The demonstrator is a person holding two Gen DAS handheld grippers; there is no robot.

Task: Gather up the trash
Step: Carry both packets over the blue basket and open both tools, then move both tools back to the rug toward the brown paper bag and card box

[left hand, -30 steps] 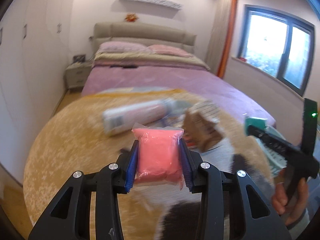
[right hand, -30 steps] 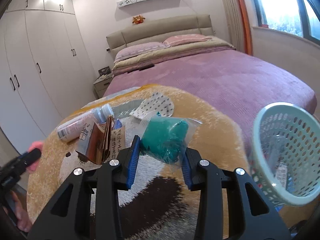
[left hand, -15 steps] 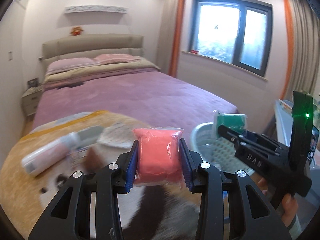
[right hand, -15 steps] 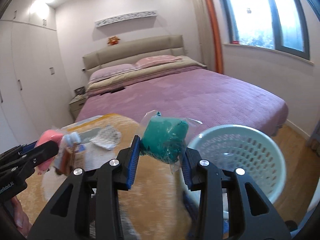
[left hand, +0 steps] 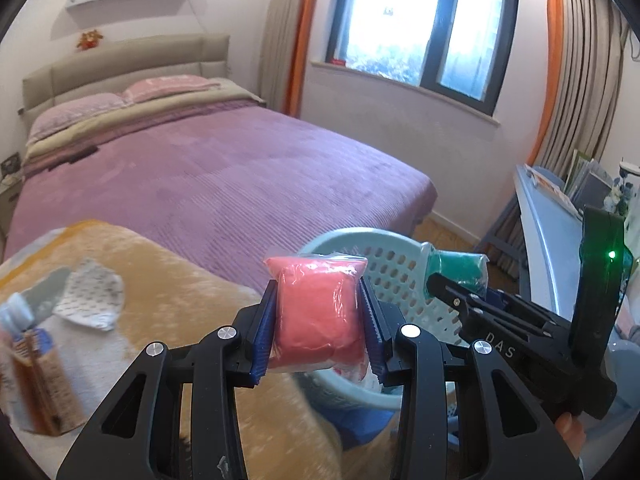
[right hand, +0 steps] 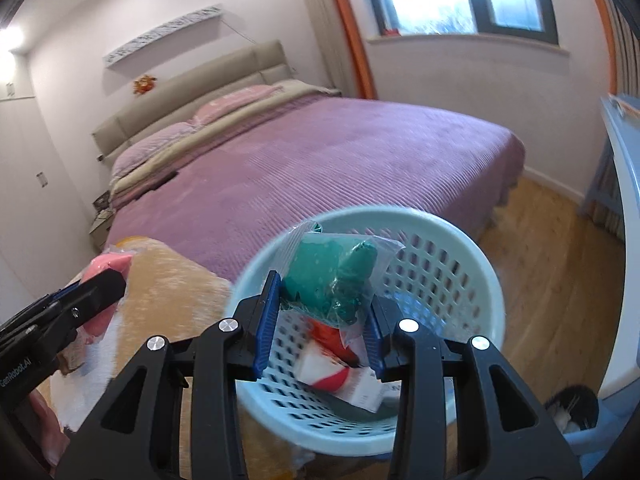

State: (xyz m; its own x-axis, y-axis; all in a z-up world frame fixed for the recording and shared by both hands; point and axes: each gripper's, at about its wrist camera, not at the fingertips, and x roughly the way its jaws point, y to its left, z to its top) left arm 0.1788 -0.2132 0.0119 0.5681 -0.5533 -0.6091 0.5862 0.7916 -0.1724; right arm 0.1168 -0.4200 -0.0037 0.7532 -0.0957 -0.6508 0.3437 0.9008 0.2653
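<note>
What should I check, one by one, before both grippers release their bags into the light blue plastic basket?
1. Left gripper holds the pink bag in clear plastic: ok, clamped between the blue pads.
2. Right gripper holds the green bag in clear plastic: ok, clamped.
3. Green bag above the opening of the light blue perforated plastic basket: ok in the right wrist view.
4. Pink bag above the opening: cannot tell; in the left wrist view it looks near the basket's rim.
5. Room in the basket: ok, only some red and white packaging on the bottom.
6. Grippers apart from each other: ok, no contact seen.
</note>
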